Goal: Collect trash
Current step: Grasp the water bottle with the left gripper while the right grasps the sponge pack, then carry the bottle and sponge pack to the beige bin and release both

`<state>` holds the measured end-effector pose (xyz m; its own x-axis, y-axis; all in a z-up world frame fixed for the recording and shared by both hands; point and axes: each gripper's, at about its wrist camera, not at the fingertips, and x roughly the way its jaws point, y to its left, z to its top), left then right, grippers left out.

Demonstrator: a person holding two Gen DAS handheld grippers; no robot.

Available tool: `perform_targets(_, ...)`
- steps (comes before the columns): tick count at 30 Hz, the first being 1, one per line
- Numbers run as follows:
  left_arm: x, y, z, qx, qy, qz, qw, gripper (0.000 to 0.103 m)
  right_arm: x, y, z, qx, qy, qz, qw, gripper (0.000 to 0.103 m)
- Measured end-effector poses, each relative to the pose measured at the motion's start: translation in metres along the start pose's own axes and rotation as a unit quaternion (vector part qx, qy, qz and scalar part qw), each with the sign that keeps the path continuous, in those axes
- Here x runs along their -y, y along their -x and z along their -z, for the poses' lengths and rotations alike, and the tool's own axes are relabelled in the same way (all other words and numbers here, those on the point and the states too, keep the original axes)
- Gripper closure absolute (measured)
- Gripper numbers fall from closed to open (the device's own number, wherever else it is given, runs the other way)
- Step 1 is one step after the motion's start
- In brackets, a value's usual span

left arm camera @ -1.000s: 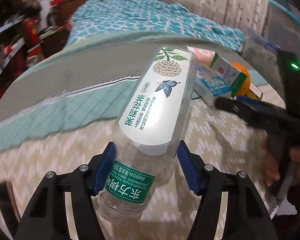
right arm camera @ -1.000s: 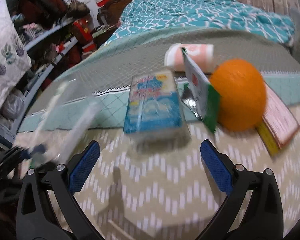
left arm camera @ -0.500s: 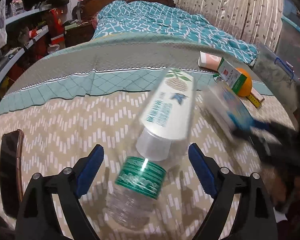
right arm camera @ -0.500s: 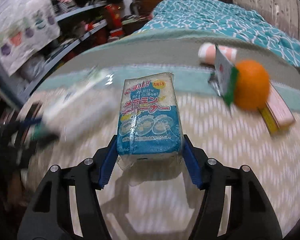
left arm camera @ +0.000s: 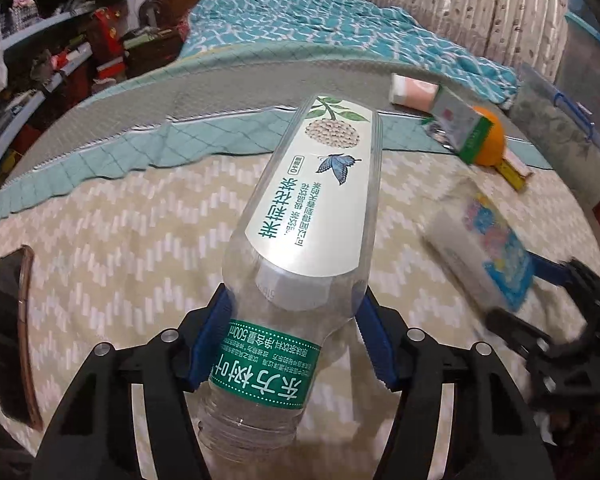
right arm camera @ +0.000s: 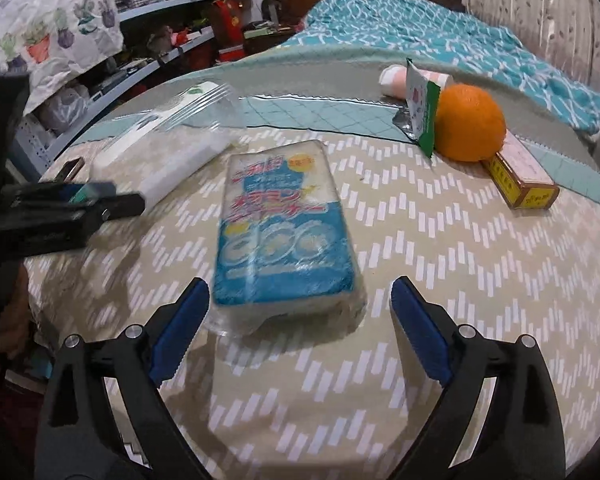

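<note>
Both claws point down at a slant toward the zigzag-patterned bed cover (right arm camera: 460,264).

The left claw (left arm camera: 292,344) has its blue pads (left arm camera: 210,340) pressed on the shoulder of one clear plastic bottle (left arm camera: 312,208), jaws closing on it. The bottle runs away from the camera, its cap end back near the claw's base.

The right claw (right arm camera: 298,332) is opening. Its jaws stand wide on either side of the near end of one blue sponge pack (right arm camera: 284,236), pads clear of it as far as I can see, and the pack lies flat on the cover.

Count of the rest: one orange (right arm camera: 470,122), one green-edged sachet (right arm camera: 420,108) standing against it, one small brown box (right arm camera: 520,176) touching the orange's right side, and one pinkish cup (right arm camera: 396,80) on its side behind. One phone (left arm camera: 14,332) lies far left.
</note>
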<state>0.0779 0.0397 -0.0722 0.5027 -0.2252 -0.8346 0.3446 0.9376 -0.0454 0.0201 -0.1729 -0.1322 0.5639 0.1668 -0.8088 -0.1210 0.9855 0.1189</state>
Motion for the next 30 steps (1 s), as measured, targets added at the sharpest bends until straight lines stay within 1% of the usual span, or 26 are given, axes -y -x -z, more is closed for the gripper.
perform_targets(2, 0.011, 0.001, 0.001, -0.006, -0.006, 0.012, 0.9999, 0.045, 0.003, 0.006, 0.002, 0.008, -0.004, -0.009, 1.0, 0.038)
perform_targets(3, 0.018, 0.001, 0.0, -0.011, -0.009, 0.021, 0.9997, 0.045, 0.009, 0.01, 0.004, 0.013, -0.012, -0.015, 1.0, 0.039)
perform_targets(5, 0.033, 0.002, -0.004, -0.018, -0.015, 0.05, 0.9985, 0.045, 0.024, 0.022, 0.011, 0.029, -0.032, -0.024, 0.999, 0.039)
perform_targets(7, 0.056, 0.003, -0.008, -0.02, -0.031, 0.075, 0.9965, 0.045, 0.044, 0.035, 0.019, 0.05, -0.057, -0.025, 0.997, 0.04)
perform_targets(9, 0.084, 0.002, -0.014, -0.024, -0.053, 0.101, 0.9932, 0.045, 0.072, 0.054, 0.032, 0.075, -0.094, -0.015, 0.993, 0.04)
perform_targets(10, 0.1, -0.001, -0.019, -0.03, -0.064, 0.12, 0.9903, 0.045, 0.083, 0.06, 0.036, 0.082, -0.109, -0.008, 0.991, 0.04)
perform_targets(12, 0.133, -0.01, -0.029, -0.046, -0.086, 0.151, 0.9838, 0.045, 0.119, 0.081, 0.052, 0.102, -0.155, 0.02, 0.982, 0.04)
perform_targets(13, 0.154, -0.017, -0.036, -0.056, -0.101, 0.169, 0.9788, 0.045, 0.135, 0.089, 0.058, 0.11, -0.175, 0.032, 0.978, 0.04)
perform_targets(16, 0.219, -0.031, -0.05, -0.069, -0.157, 0.208, 0.9629, 0.045, 0.191, 0.118, 0.076, 0.135, -0.241, 0.075, 0.958, 0.039)
perform_targets(19, 0.293, -0.047, -0.067, -0.067, -0.223, 0.238, 0.943, 0.045, 0.247, 0.146, 0.094, 0.157, -0.3, 0.116, 0.934, 0.039)
perform_targets(21, 0.338, -0.06, -0.08, -0.076, -0.246, 0.267, 0.9287, 0.045, 0.286, 0.164, 0.105, 0.167, -0.337, 0.143, 0.915, 0.039)
perform_targets(22, 0.358, -0.067, -0.086, -0.082, -0.255, 0.278, 0.9225, 0.045, 0.302, 0.169, 0.108, 0.169, -0.351, 0.153, 0.908, 0.039)
perform_targets(24, 0.405, -0.079, -0.097, -0.09, -0.276, 0.297, 0.9098, 0.045, 0.339, 0.183, 0.119, 0.177, -0.388, 0.165, 0.889, 0.039)
perform_targets(26, 0.448, -0.087, -0.103, -0.093, -0.296, 0.304, 0.9005, 0.045, 0.367, 0.194, 0.128, 0.182, -0.416, 0.179, 0.872, 0.039)
perform_targets(27, 0.47, -0.091, -0.106, -0.094, -0.308, 0.307, 0.8958, 0.045, 0.379, 0.198, 0.131, 0.185, -0.426, 0.188, 0.866, 0.038)
perform_targets(28, 0.488, -0.095, -0.108, -0.093, -0.316, 0.307, 0.8928, 0.044, 0.389, 0.203, 0.133, 0.186, -0.431, 0.195, 0.861, 0.037)
perform_targets(29, 0.506, -0.099, -0.111, -0.092, -0.323, 0.307, 0.8907, 0.044, 0.4, 0.205, 0.134, 0.186, -0.438, 0.202, 0.856, 0.033)
perform_targets(30, 0.522, -0.103, -0.114, -0.091, -0.328, 0.306, 0.889, 0.043, 0.407, 0.208, 0.136, 0.186, -0.445, 0.207, 0.851, 0.026)
